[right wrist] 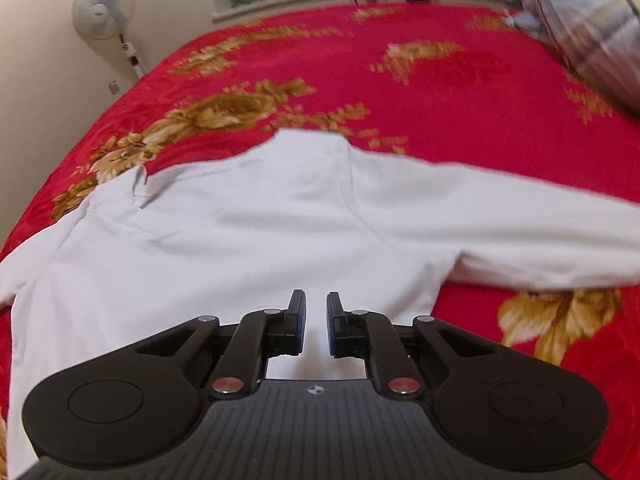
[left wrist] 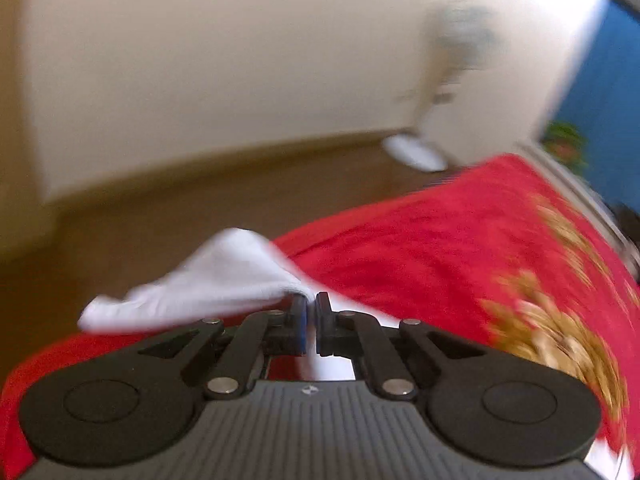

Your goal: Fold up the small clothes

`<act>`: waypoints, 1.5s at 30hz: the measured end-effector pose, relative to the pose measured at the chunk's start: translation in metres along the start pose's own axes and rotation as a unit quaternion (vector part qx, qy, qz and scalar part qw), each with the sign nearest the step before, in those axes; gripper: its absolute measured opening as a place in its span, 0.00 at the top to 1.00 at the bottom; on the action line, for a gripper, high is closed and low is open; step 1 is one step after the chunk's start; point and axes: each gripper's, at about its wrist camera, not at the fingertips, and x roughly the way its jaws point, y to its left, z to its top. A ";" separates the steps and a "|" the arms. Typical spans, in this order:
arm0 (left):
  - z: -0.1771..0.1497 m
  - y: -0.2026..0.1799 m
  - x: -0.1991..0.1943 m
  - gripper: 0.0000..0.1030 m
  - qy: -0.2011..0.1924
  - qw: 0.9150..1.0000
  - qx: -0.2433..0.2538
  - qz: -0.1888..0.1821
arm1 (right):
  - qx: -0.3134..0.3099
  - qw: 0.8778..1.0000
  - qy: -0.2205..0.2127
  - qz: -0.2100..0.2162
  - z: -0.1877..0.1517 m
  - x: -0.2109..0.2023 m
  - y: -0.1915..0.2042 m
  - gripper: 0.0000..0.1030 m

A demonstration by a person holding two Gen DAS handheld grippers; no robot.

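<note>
My left gripper (left wrist: 311, 300) is pinched shut on a bunched bit of the white shirt (left wrist: 208, 280); the cloth fans out from the tips toward the left of that view and is lifted clear of the red bedspread (left wrist: 420, 232), with the floor showing past it. That view is smeared, so I cannot tell which part of the garment this is.

My right gripper (right wrist: 316, 300) hovers with its jaws narrowed to a slim gap. White cloth shows through that gap, but I cannot see the pads (right wrist: 299, 312) pressing on anything, so I read it as holding nothing yet.

From the right tips outward, the shirt's body lies spread flat on the bedspread directly under and ahead, collar at the far edge. Its long axis here runs crosswise: one sleeve (right wrist: 540, 236) stretches well out to the right, the other side trails off left toward the bed edge. A standing fan (right wrist: 103, 8) is beyond the bed's far-left corner.

I judge the right hand is the nearer one to that outstretched sleeve, which must come in across the body.
</note>
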 end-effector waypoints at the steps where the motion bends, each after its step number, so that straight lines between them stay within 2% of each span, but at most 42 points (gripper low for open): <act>1: -0.004 -0.021 -0.013 0.97 -0.021 0.999 0.028 -0.031 | 0.004 1.000 0.006 0.004 0.000 0.002 -0.001 0.88; 3: -0.018 -0.068 -0.047 0.97 -0.055 0.989 0.083 -0.112 | 0.008 1.000 0.010 0.013 -0.001 0.004 -0.001 0.88; 4: -0.028 -0.090 -0.065 0.97 -0.065 0.979 0.107 -0.162 | 0.007 1.000 0.011 0.017 -0.002 0.004 0.001 0.88; 6: -0.056 -0.133 -0.100 0.97 -0.066 0.946 0.164 -0.272 | 0.004 1.000 0.008 0.029 -0.002 0.003 0.004 0.88; 7: -0.071 -0.152 -0.114 0.96 -0.051 0.925 0.193 -0.324 | 0.002 0.999 0.006 0.035 -0.001 0.003 0.006 0.87; 8: -0.087 -0.169 -0.124 0.94 -0.019 0.900 0.222 -0.374 | 0.000 0.999 0.005 0.040 -0.001 0.003 0.008 0.87; 9: -0.100 -0.183 -0.129 0.91 0.021 0.876 0.247 -0.413 | -0.002 0.999 0.003 0.044 0.000 0.003 0.010 0.86; 10: -0.112 -0.192 -0.132 0.87 0.051 0.858 0.267 -0.437 | -0.002 0.999 0.003 0.049 0.000 0.003 0.011 0.83; 11: -0.121 -0.197 -0.135 0.87 0.061 0.851 0.281 -0.440 | 0.001 0.999 0.004 0.053 0.001 0.004 0.012 0.81; 12: -0.125 -0.198 -0.133 0.86 0.064 0.851 0.288 -0.434 | 0.007 0.998 0.005 0.057 0.002 0.006 0.011 0.78; 13: -0.124 -0.195 -0.127 0.86 0.071 0.857 0.288 -0.421 | 0.013 0.998 0.006 0.060 0.002 0.006 0.011 0.78; 14: -0.120 -0.191 -0.118 0.86 0.079 0.867 0.279 -0.404 | 0.018 0.998 0.007 0.063 0.002 0.006 0.010 0.78; 17: -0.105 -0.176 -0.084 0.86 0.111 0.911 0.235 -0.320 | 0.033 0.997 0.010 0.071 0.004 0.008 0.009 0.76; 19: -0.101 -0.163 -0.063 0.86 0.140 0.932 0.210 -0.258 | 0.044 0.996 0.013 0.083 0.004 0.011 0.009 0.76; 20: -0.098 -0.158 -0.054 0.86 0.151 0.939 0.200 -0.234 | 0.048 0.995 0.013 0.089 0.004 0.012 0.010 0.76; 22: -0.091 -0.152 -0.039 0.86 0.165 0.946 0.196 -0.201 | 0.039 0.994 0.004 0.104 0.005 0.012 0.018 0.76; 26: -0.085 -0.141 -0.026 0.86 0.201 0.942 0.205 -0.172 | -0.018 0.988 -0.022 0.151 0.010 0.008 0.052 0.67; 29: -0.091 -0.133 -0.017 0.86 0.228 0.936 0.220 -0.150 | -0.091 0.979 -0.046 0.175 0.010 0.007 0.085 0.63; 32: -0.097 -0.130 -0.008 0.83 0.240 0.933 0.223 -0.151 | -0.172 0.969 -0.061 0.167 0.004 0.014 0.115 0.61; 35: -0.097 -0.124 -0.009 0.83 0.244 0.931 0.225 -0.152 | -0.232 0.960 -0.056 0.147 -0.003 0.031 0.136 0.61; 36: -0.097 -0.124 -0.008 0.83 0.245 0.930 0.226 -0.152 | -0.246 0.957 -0.052 0.143 -0.004 0.036 0.140 0.63; 37: -0.097 -0.123 -0.009 0.83 0.246 0.930 0.227 -0.152 | -0.256 0.956 -0.049 0.138 -0.005 0.040 0.143 0.83; 38: -0.098 -0.127 -0.007 0.83 0.246 0.930 0.229 -0.151 | -0.261 0.955 -0.051 0.133 -0.005 0.042 0.144 0.96; 40: -0.100 -0.130 -0.004 0.83 0.247 0.929 0.233 -0.150 | -0.232 0.961 -0.077 0.130 0.003 0.035 0.138 0.96; 42: -0.103 -0.135 0.000 0.82 0.251 0.926 0.235 -0.154 | -0.118 0.974 -0.148 0.123 0.017 0.011 0.115 0.96; 43: -0.104 -0.137 0.000 0.80 0.255 0.924 0.235 -0.159 | -0.061 0.975 -0.182 0.114 0.019 0.000 0.101 0.95; 44: -0.104 -0.138 0.000 0.79 0.256 0.923 0.237 -0.161 | -0.011 0.974 -0.199 0.103 0.019 -0.006 0.087 0.95; 45: -0.106 -0.141 0.000 0.80 0.254 0.923 0.243 -0.159 | 0.020 0.977 -0.191 0.089 0.018 -0.005 0.077 0.94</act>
